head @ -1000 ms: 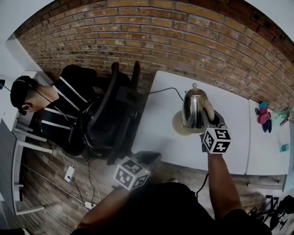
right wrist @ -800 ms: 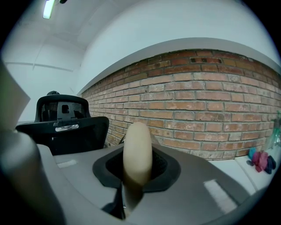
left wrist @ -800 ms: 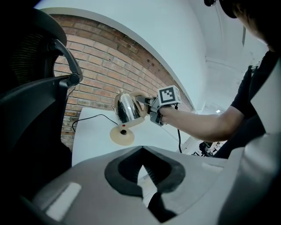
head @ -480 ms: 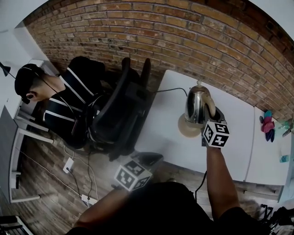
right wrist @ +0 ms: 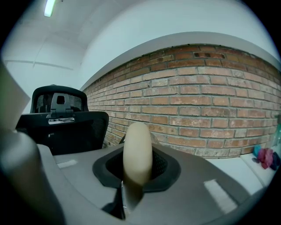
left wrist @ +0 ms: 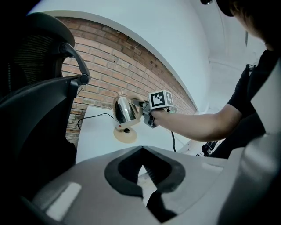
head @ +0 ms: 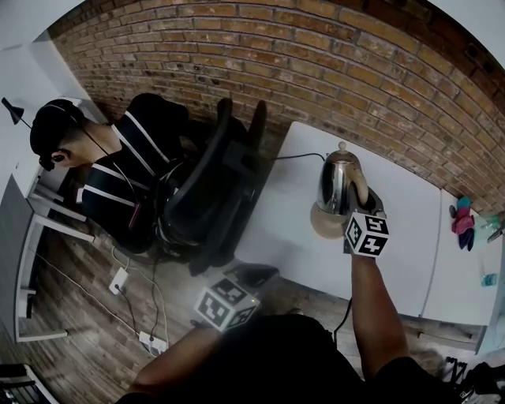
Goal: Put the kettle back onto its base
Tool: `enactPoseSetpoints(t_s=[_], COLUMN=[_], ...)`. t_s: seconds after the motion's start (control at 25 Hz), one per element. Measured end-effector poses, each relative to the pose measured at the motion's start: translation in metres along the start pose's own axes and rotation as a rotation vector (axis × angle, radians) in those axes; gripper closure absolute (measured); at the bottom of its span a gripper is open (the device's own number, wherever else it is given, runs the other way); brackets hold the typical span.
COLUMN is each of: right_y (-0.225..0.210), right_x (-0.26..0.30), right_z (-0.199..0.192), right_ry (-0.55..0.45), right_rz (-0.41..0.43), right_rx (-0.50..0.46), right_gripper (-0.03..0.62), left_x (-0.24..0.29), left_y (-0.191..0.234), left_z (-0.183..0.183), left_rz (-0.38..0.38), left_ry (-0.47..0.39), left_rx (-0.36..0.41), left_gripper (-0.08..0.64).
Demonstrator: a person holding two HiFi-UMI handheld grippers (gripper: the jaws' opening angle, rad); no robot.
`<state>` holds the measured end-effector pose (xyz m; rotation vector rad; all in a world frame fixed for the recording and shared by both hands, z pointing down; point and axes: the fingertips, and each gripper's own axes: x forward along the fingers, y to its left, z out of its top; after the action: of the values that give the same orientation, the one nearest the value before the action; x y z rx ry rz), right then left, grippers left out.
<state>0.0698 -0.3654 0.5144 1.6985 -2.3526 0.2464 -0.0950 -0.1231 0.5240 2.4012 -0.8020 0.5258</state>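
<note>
Over the base (head: 320, 226), kettle (head: 335, 185) by its handle (right wrist: 137, 149) in right gripper (right wrist: 135, 178), seating unclear; left gripper (left wrist: 141, 151) closed, empty.

Light was soft and even, a lamp (right wrist: 49, 7) glowing overhead; the kettle (head: 334, 186) gleamed. Fisheye bent the edges.

We see a black office chair (head: 207, 189) at the white table's (head: 276, 213) left edge, a seated person (head: 118, 170) beyond it, and a brick wall (head: 316, 55) along the far edge.
</note>
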Motion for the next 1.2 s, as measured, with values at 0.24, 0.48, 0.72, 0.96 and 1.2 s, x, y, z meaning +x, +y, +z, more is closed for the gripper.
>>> enactPoseSetpoints(t_s=[0.24,0.48,0.72,0.96,1.2], right_y=[-0.002,-0.005,-0.002,-0.002,-0.001], right_x=[-0.008,-0.018,-0.03,-0.044,-0.058], right_z=[-0.005,-0.012,-0.024,-0.039,-0.057], right_ry=[-0.004,0.042,0.143,0.247,0.368], right_rz=[-0.018,-0.006,0.035,0.053,0.071], right_rx=[0.007,0.02,-0.016,-0.017,-0.037], right_gripper=[0.503,0.499,0.494,0.489,0.485], left_x=[0.0,0.0,0.002,0.001,0.002], left_y=[-0.001,-0.007,-0.014,-0.017,-0.025], left_z=[0.001,0.003,0.003,0.002,0.0], left_rz=[-0.021,-0.047,-0.073,-0.086,-0.111], left_ry=[-0.003,0.004,0.015,0.025,0.035], left_rx=[0.005,0.019,0.035,0.052,0.062], left_gripper=[0.559,0.559,0.559,0.559,0.559])
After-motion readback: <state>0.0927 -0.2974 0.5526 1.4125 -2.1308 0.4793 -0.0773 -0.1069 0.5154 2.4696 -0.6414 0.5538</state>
